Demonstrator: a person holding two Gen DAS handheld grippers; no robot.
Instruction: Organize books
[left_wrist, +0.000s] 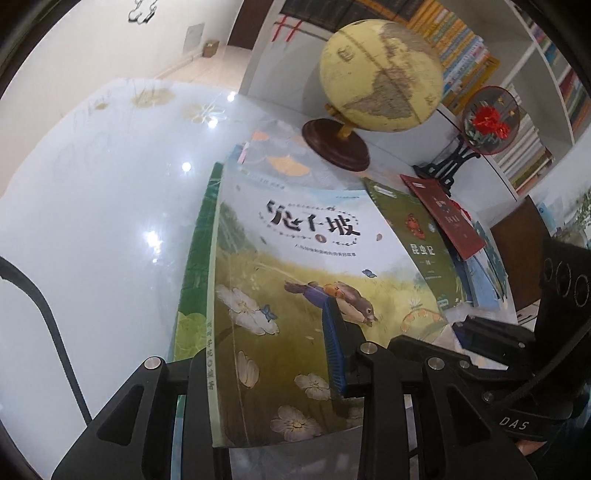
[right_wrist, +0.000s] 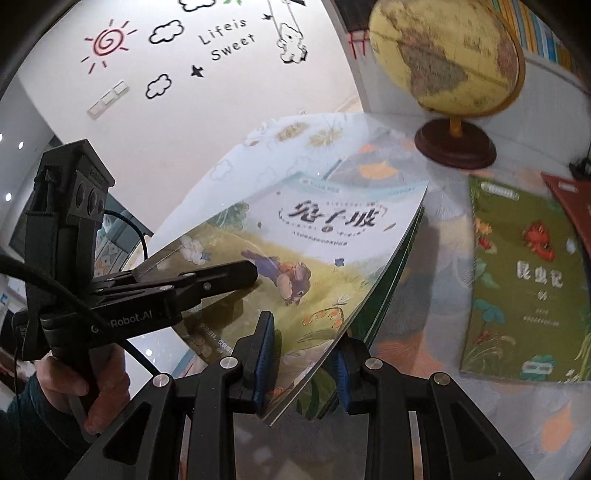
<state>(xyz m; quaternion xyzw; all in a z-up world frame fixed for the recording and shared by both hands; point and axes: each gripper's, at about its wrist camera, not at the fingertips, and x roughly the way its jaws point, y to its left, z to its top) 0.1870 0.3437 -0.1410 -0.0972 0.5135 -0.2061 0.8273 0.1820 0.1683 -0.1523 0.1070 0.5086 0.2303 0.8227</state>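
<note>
Both grippers clamped on one stack of thin paperback picture books (left_wrist: 295, 266), top cover showing a rabbit in a yellow-green meadow. Left gripper (left_wrist: 273, 354): blue ribbed pad lies on the cover, other finger on the spine side; jaws closed on the stack's near-left edge. Right gripper (right_wrist: 303, 354): blue pads either side of the near-right corner, pressing on it. Stack tilted, w/ a green-covered book visible beneath the top one; whether its far edge touches the tabletop – cannot tell.

Glossy white glass-topped table w/ flower print (left_wrist: 92, 206) below. On it, to the right, well apart from the stack: green paperback w/ red insect on cover (right_wrist: 524, 280), red booklet (left_wrist: 443, 214) overlapping its far edge. Beyond: cream-yellow globe on dark wooden base (left_wrist: 380, 81); round fan ornament w/ red flowers on black stand (left_wrist: 487, 122) beside it
</note>
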